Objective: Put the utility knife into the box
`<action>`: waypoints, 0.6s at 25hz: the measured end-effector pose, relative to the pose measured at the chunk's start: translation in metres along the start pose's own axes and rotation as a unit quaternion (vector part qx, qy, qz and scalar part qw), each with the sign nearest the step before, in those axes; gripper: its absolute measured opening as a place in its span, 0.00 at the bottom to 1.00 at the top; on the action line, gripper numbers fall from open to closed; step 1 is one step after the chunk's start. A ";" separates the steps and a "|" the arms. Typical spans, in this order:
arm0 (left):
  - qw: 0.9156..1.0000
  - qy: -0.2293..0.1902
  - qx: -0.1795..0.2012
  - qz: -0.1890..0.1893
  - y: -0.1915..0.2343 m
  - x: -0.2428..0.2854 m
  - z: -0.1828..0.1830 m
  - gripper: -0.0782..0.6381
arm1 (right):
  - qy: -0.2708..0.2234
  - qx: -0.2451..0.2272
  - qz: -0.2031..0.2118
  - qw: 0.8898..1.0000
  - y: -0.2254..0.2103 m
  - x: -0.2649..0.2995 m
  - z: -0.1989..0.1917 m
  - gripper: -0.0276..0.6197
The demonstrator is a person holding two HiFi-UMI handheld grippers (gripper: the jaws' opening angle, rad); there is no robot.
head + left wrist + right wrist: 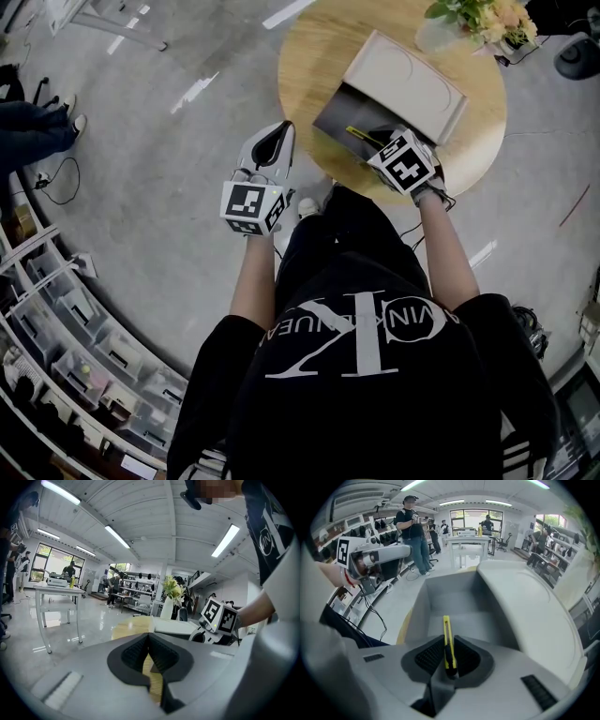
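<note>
I see two grippers and one knife. My right gripper (449, 654) has its two jaws pressed on the one slim yellow-and-black utility knife (447, 641). The knife stands edge-on between the pads, and its free end points to 12 o'clock over the hollow inside of the one pale grey box with an open hinged lid (454, 597). I cannot tell whether the knife touches the box floor. In the head view the same right gripper (373, 142) reaches into the dark mouth of the box (403, 80), and the knife (361, 134) shows there as a thin yellow line. The box lies on the one round light wooden table (309, 56), which sits toward 1 o'clock in that view. One bunch of pale flowers in a clear vase (478, 19) stands at the 2 o'clock edge of the table, near the box lid but apart from it. My left gripper (279, 136) hangs over the grey floor just beside the 8 o'clock edge of the table. In the left gripper view its two jaws meet at the tips with nothing between them (149, 654). Behind them lie the table (129, 627) and the flowers (172, 590) toward 12 o'clock.
</note>
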State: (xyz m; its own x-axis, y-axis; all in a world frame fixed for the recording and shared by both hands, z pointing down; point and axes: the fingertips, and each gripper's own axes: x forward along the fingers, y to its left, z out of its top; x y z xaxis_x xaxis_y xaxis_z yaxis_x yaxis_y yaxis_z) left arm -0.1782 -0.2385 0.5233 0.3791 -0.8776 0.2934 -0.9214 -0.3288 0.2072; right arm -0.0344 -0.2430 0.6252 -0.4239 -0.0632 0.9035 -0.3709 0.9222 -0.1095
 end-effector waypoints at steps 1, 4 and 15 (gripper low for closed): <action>1.000 0.000 0.000 0.000 0.000 0.000 0.000 0.12 | -0.002 0.000 -0.001 1.000 0.000 -0.001 0.000 0.13; 1.000 -0.002 0.001 0.000 -0.001 -0.002 0.003 0.12 | -0.009 0.000 -0.005 1.000 0.000 -0.004 0.003 0.13; 1.000 -0.010 0.010 -0.014 -0.008 -0.005 0.013 0.12 | -0.066 0.026 -0.030 0.997 -0.001 -0.029 0.018 0.12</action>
State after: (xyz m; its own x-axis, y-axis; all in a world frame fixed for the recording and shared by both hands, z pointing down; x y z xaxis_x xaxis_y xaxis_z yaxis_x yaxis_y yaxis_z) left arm -0.1733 -0.2362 0.5082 0.4030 -0.8750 0.2682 -0.9121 -0.3599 0.1963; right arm -0.0362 -0.2493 0.5914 -0.5043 -0.1703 0.8466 -0.4394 0.8946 -0.0818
